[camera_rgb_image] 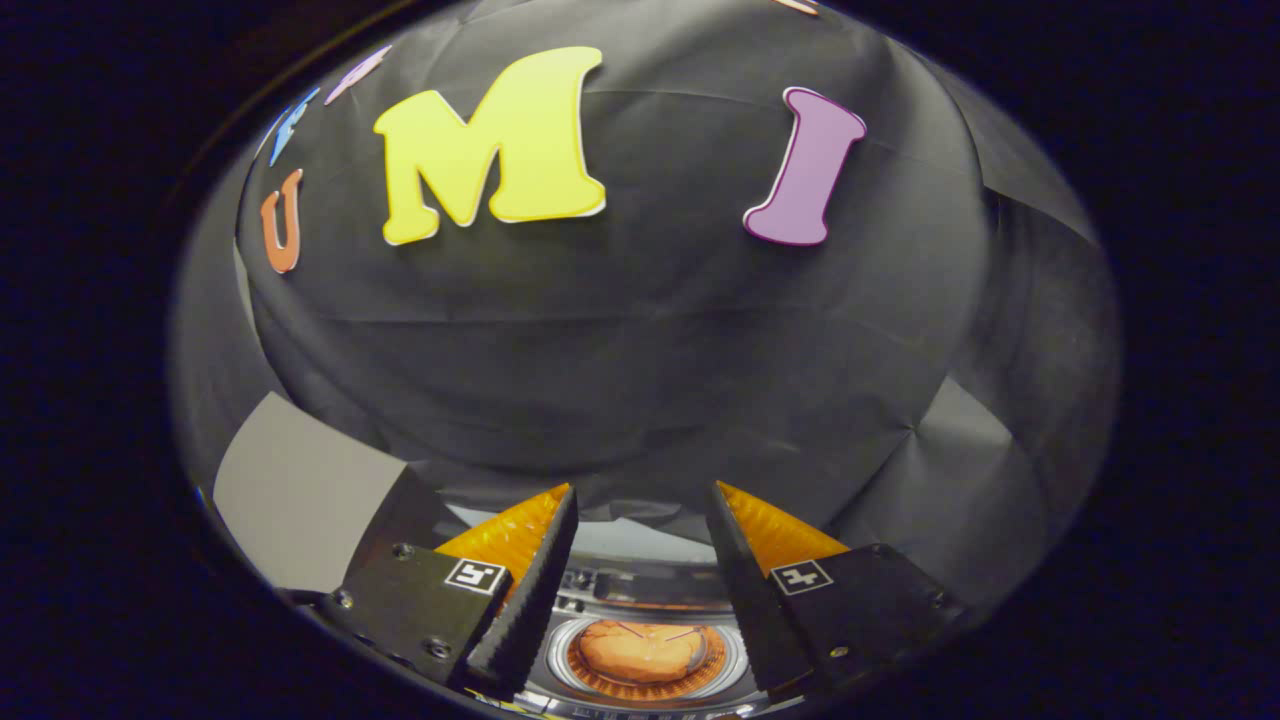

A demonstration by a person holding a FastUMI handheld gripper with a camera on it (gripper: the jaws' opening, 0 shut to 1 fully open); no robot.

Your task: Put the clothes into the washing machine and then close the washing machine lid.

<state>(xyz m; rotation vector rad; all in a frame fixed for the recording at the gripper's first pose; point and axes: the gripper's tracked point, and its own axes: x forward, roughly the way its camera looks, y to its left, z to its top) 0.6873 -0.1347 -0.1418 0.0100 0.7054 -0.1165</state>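
1. Tool state: the tool [640,505] is spread, with a wide gap between its two fingers. Nothing is pinched between them.

2. Location of the clothes: an orange bundle of clothes [640,650] lies inside the drum [655,690] of the washer [640,580]. The drum has a metal rim and an orange ribbed lining. The bundle sits in the gap between the fingers as seen from the tool, but well below and behind the fingertips, close to the finger bases.

3. Key relation: the washer opening faces up, and the tool is held above it, aimed outward at the booth wall [640,350] rather than down into the drum. The load lies beneath the tool, not ahead of it.

4. Axis of the clothes: the bundle is a crumpled lump, slightly wider than deep. Its long axis runs across the gap from one finger to the other. It has no definite pointing direction.

5. Task progress (judgement): the clothes appear to be loaded already, and closing the lid remains.

6. Lid: a grey flat panel [300,500] stands beside the left finger. Whether it is the lid cannot be told.

7. Next move (judgement): locate the lid edge before swinging the tool; the tool must be redirected sideways or downward, since its present aim passes over the washer.
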